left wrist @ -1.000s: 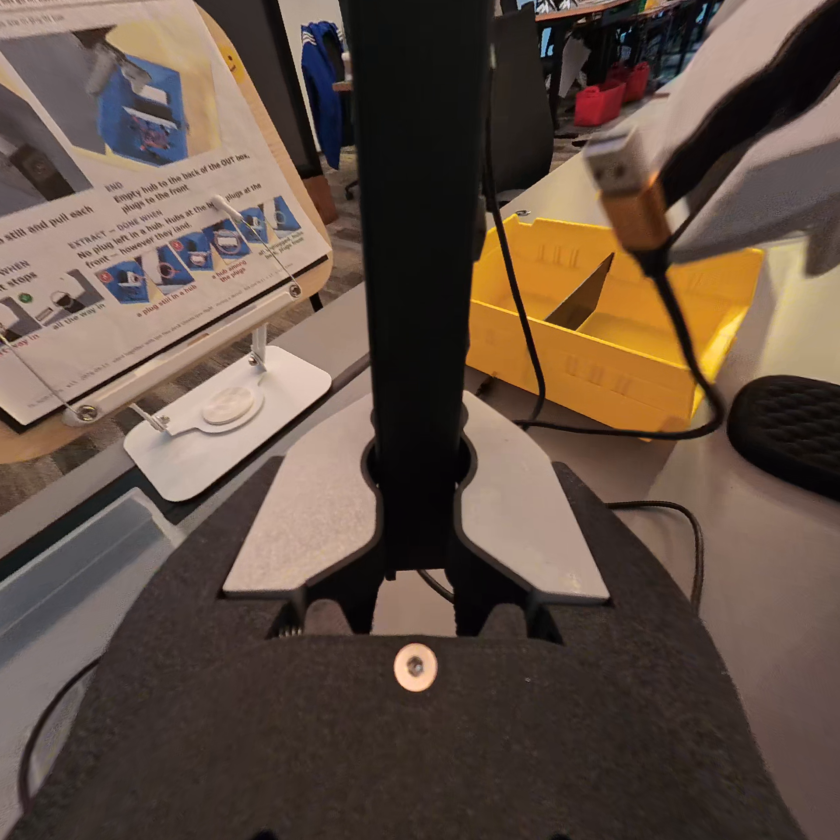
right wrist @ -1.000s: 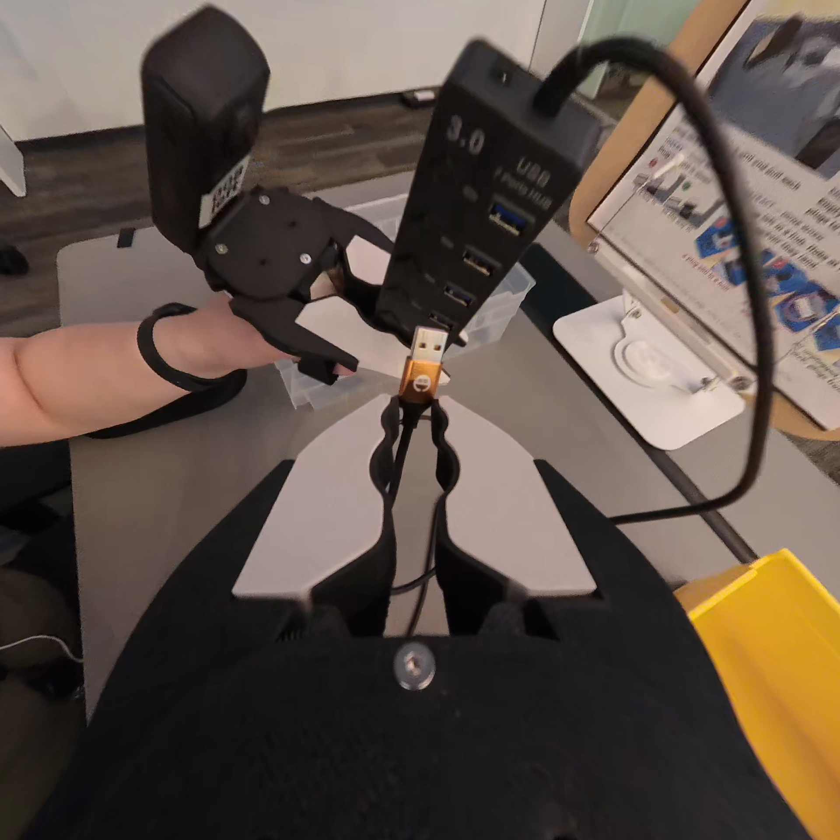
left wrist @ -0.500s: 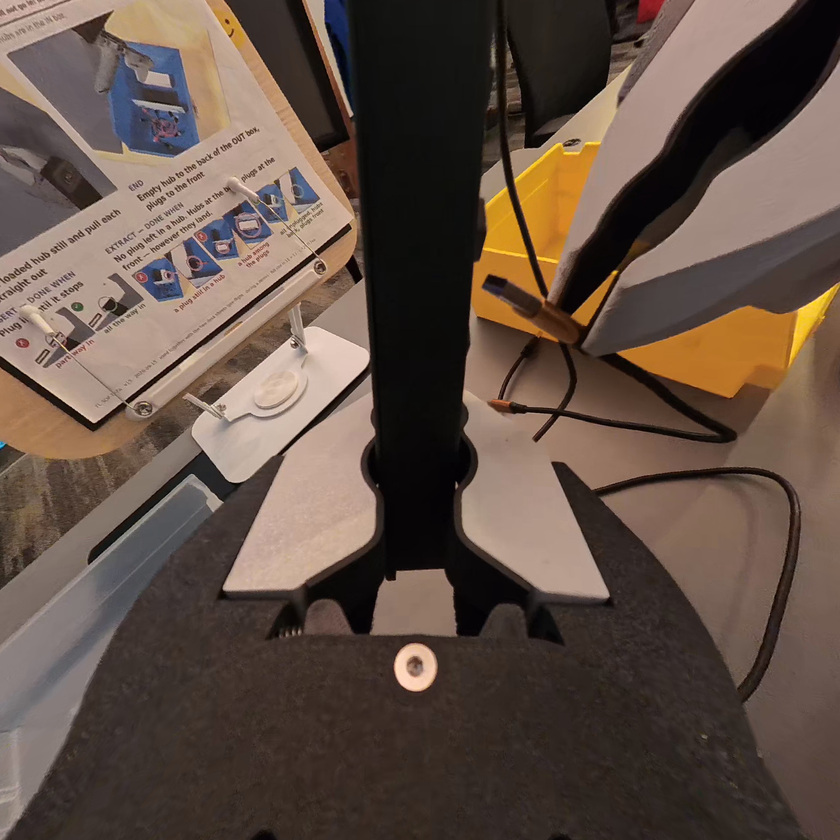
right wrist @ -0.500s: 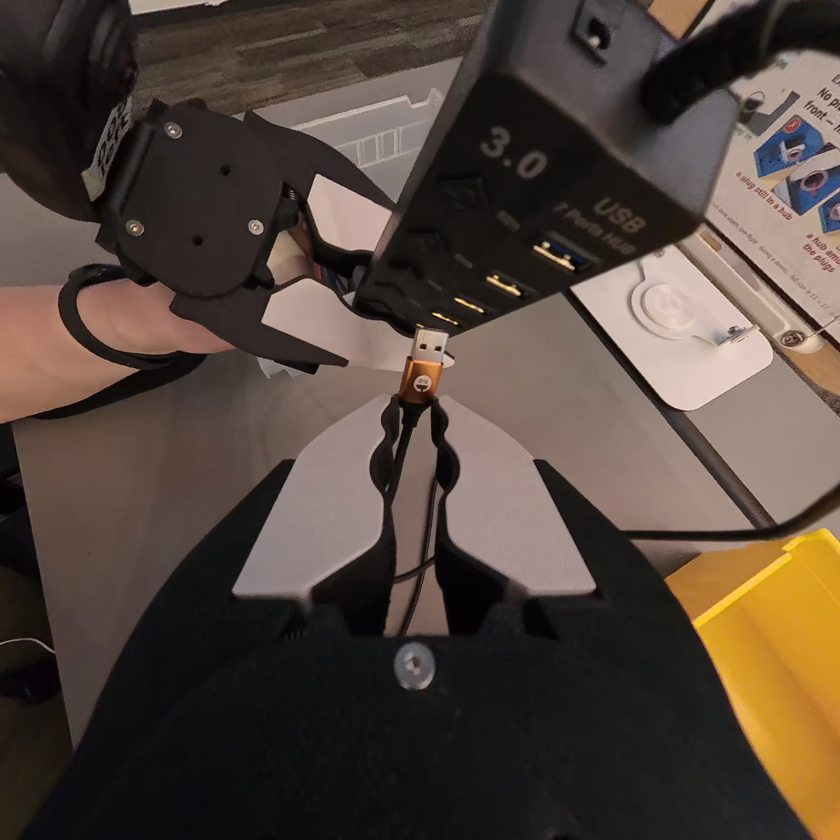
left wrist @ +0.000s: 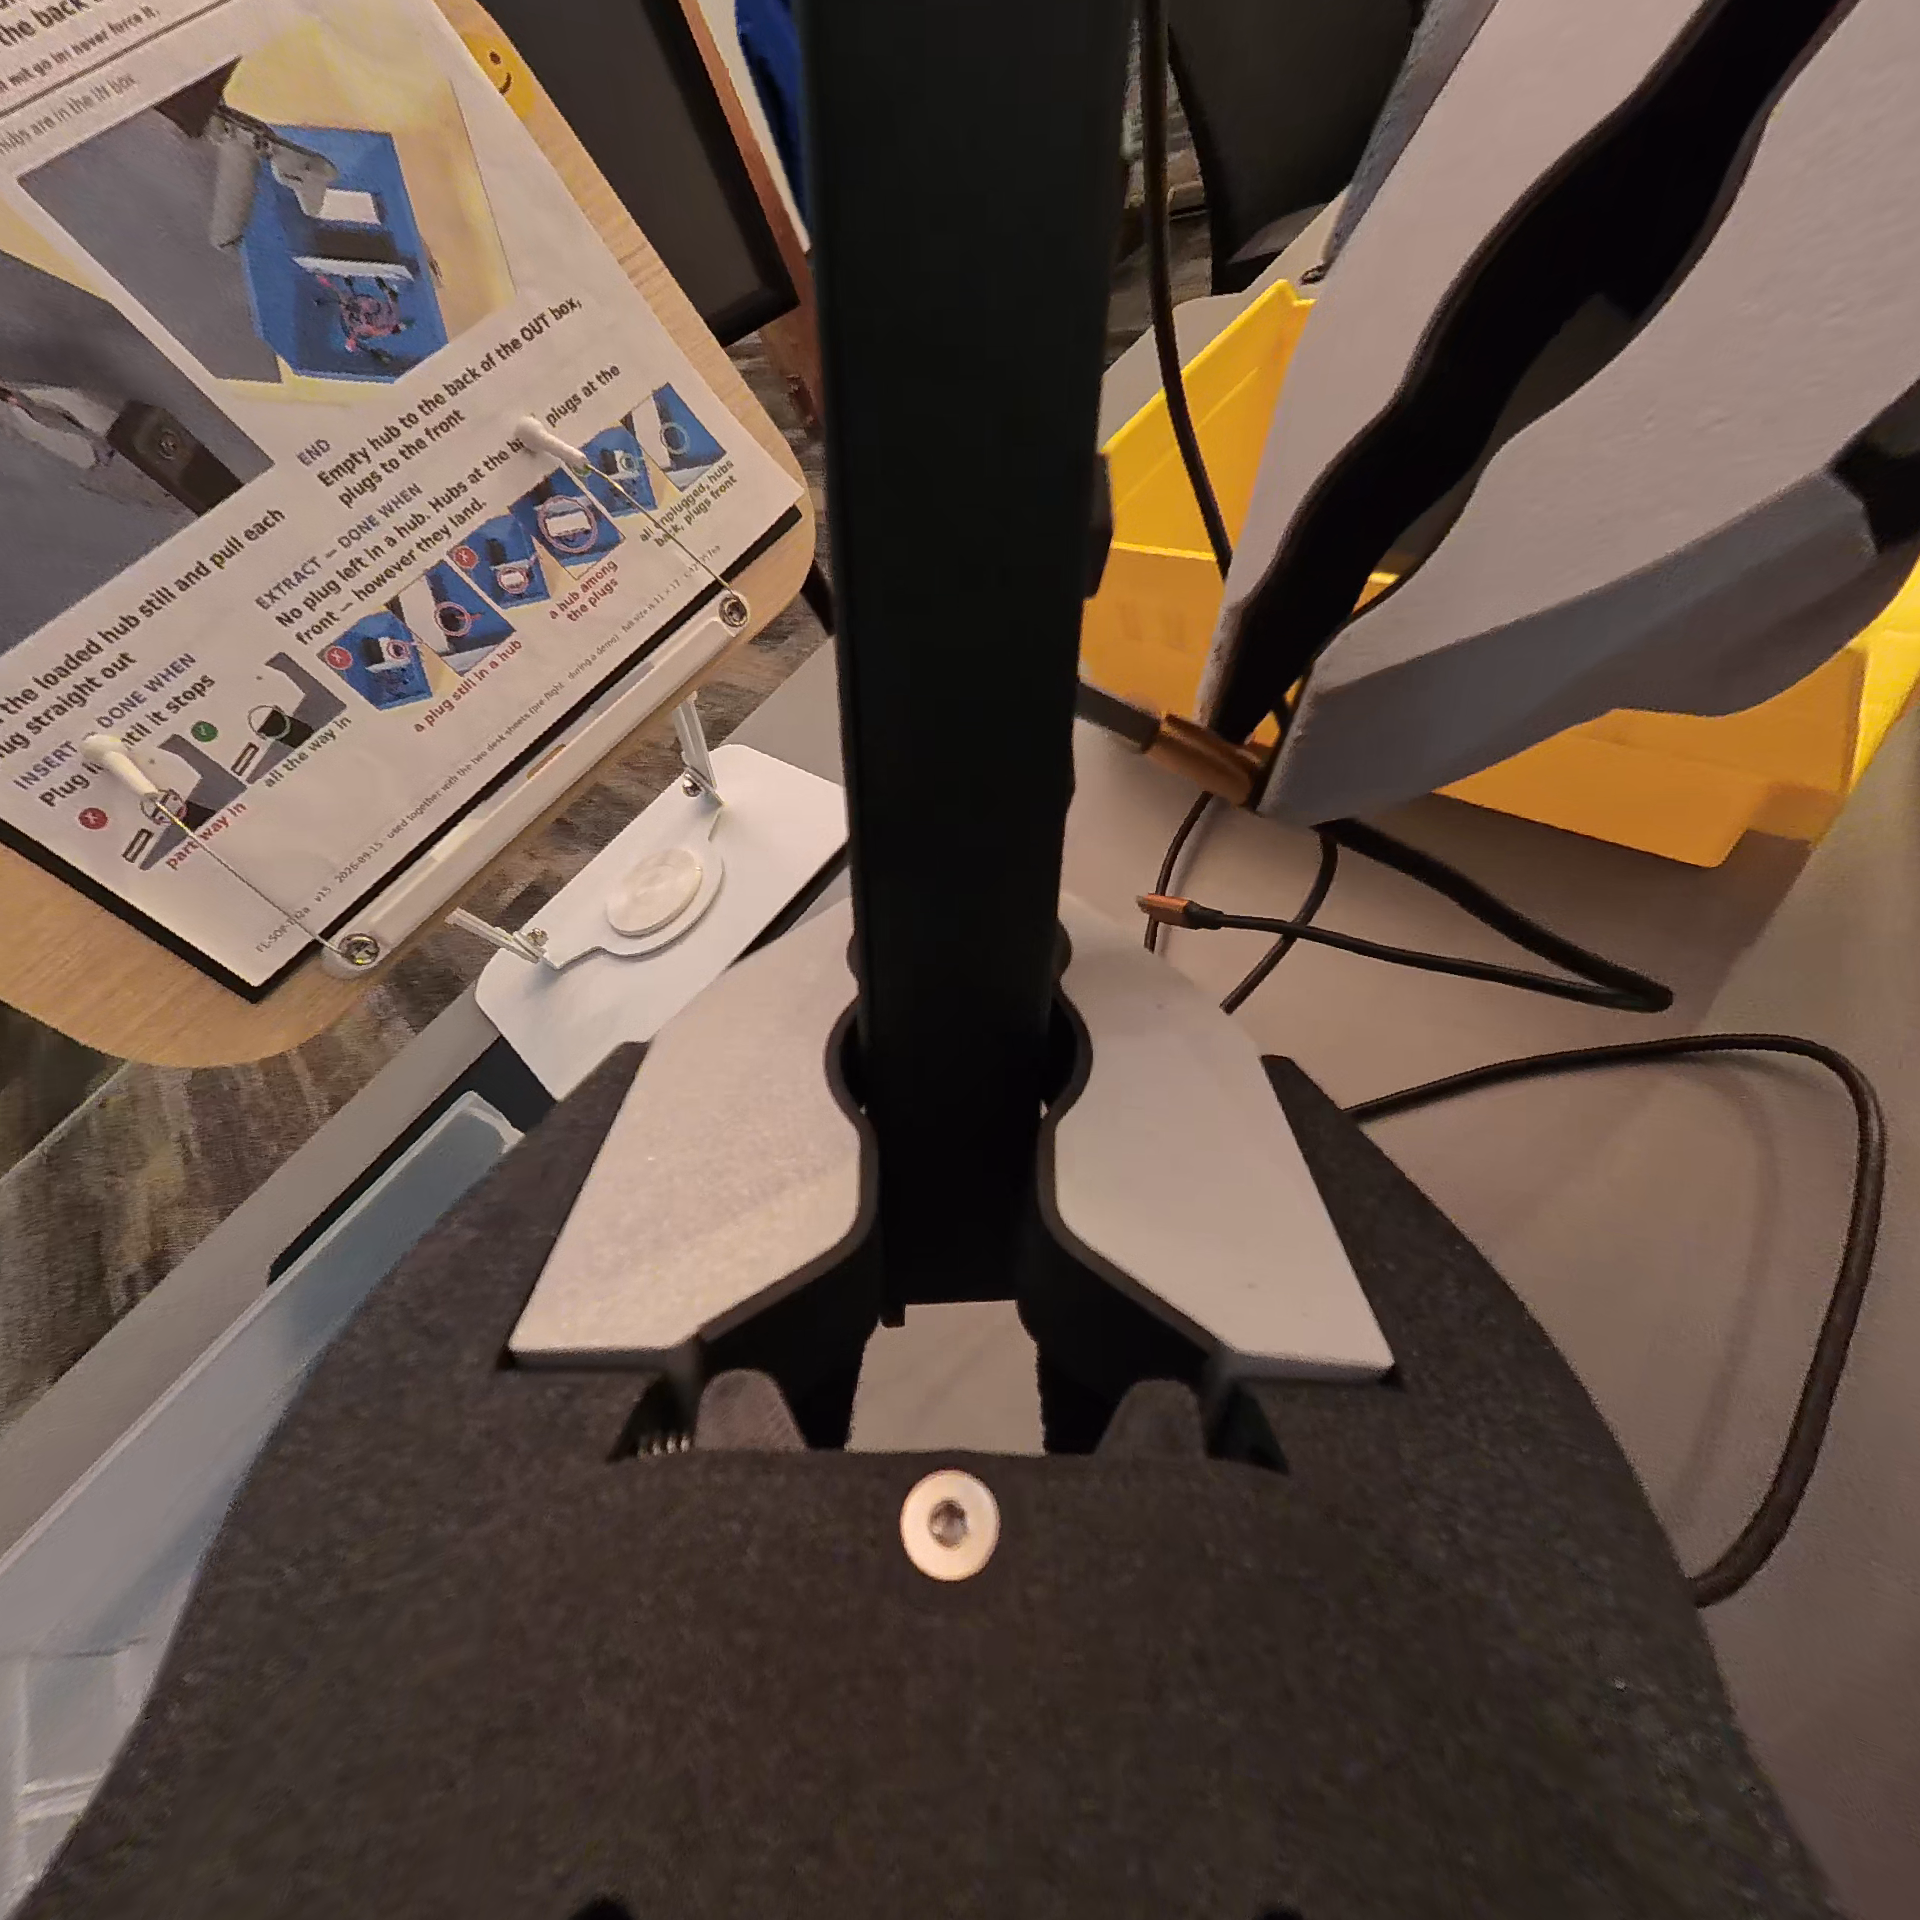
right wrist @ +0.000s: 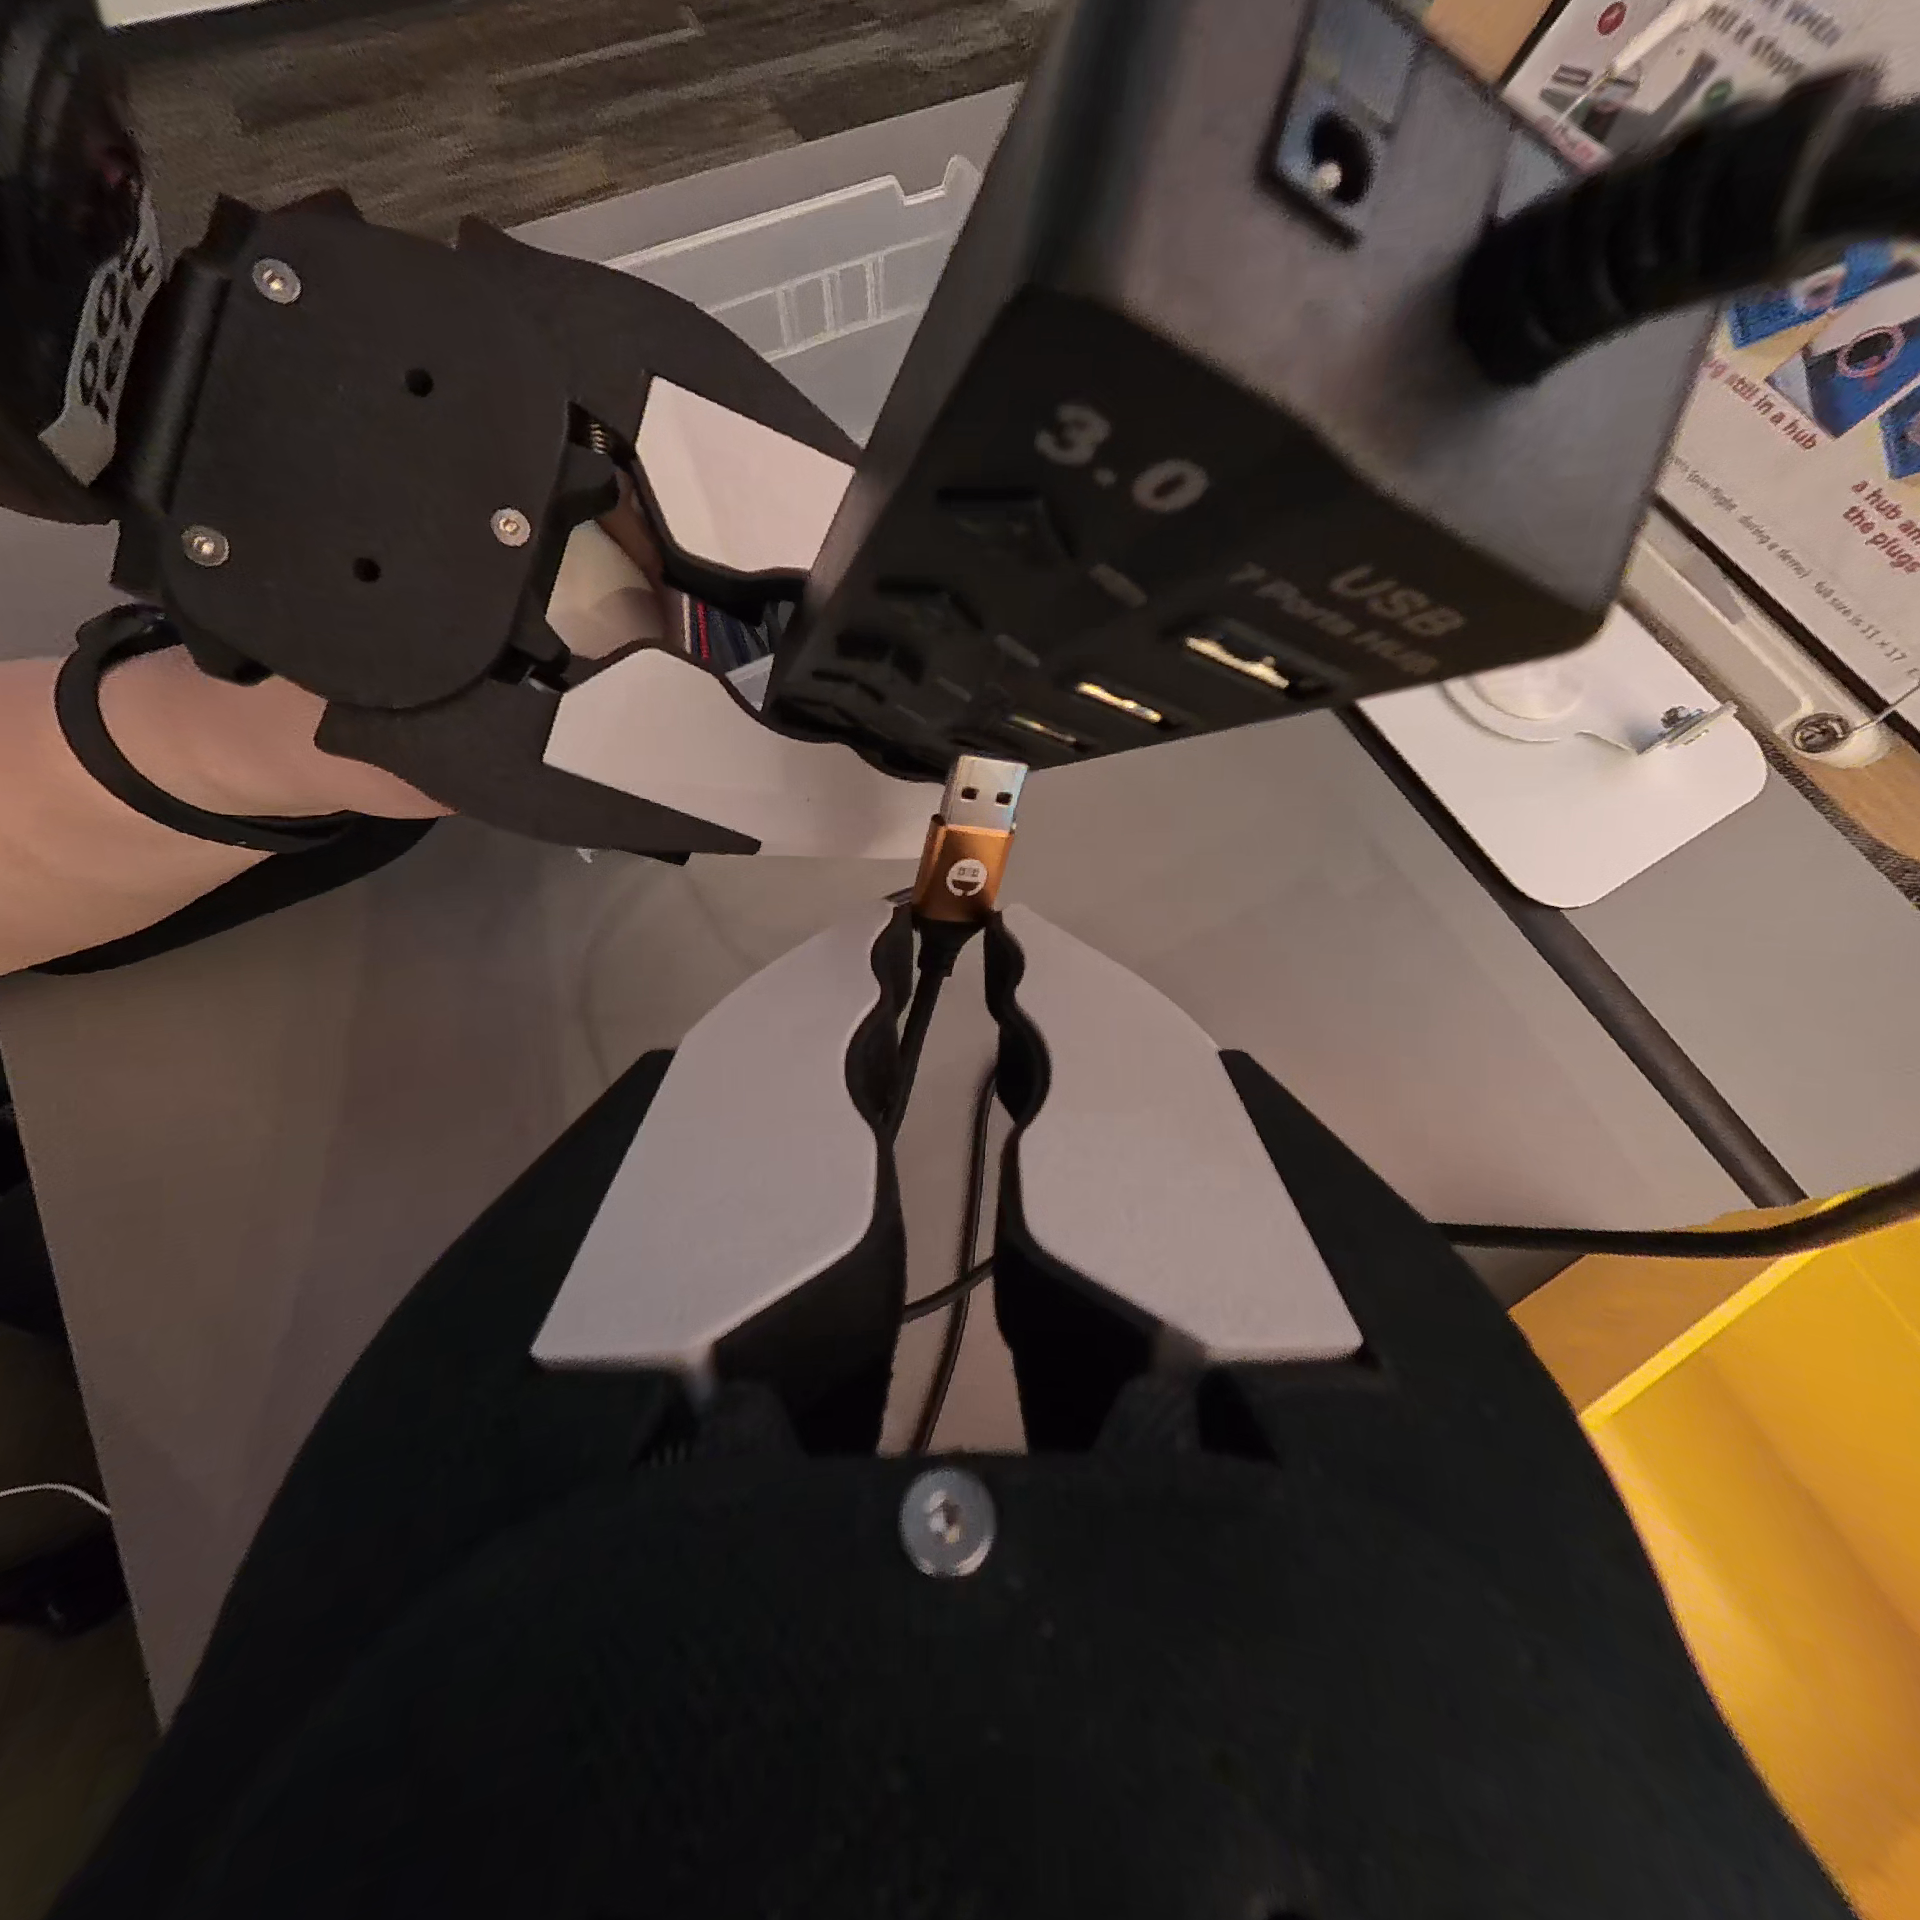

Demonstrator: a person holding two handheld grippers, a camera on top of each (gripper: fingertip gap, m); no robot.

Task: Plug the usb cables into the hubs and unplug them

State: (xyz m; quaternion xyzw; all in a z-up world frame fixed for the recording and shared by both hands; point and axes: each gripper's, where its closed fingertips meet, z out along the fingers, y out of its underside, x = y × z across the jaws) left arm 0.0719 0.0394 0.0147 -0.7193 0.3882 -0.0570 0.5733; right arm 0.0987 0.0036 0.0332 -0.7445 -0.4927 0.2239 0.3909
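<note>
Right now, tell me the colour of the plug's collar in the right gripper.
Copper-orange collar on the plug, silver tip; clearest in the right wrist view.

black USB hub (right wrist: 1195, 499): tilted, held aloft | orange-collared plug (right wrist: 966, 842): at its ports

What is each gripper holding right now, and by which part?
The left gripper clamps the black hub near its lower end. The right gripper pinches the USB plug at the rear of its orange shell, where the cable joins.
</note>
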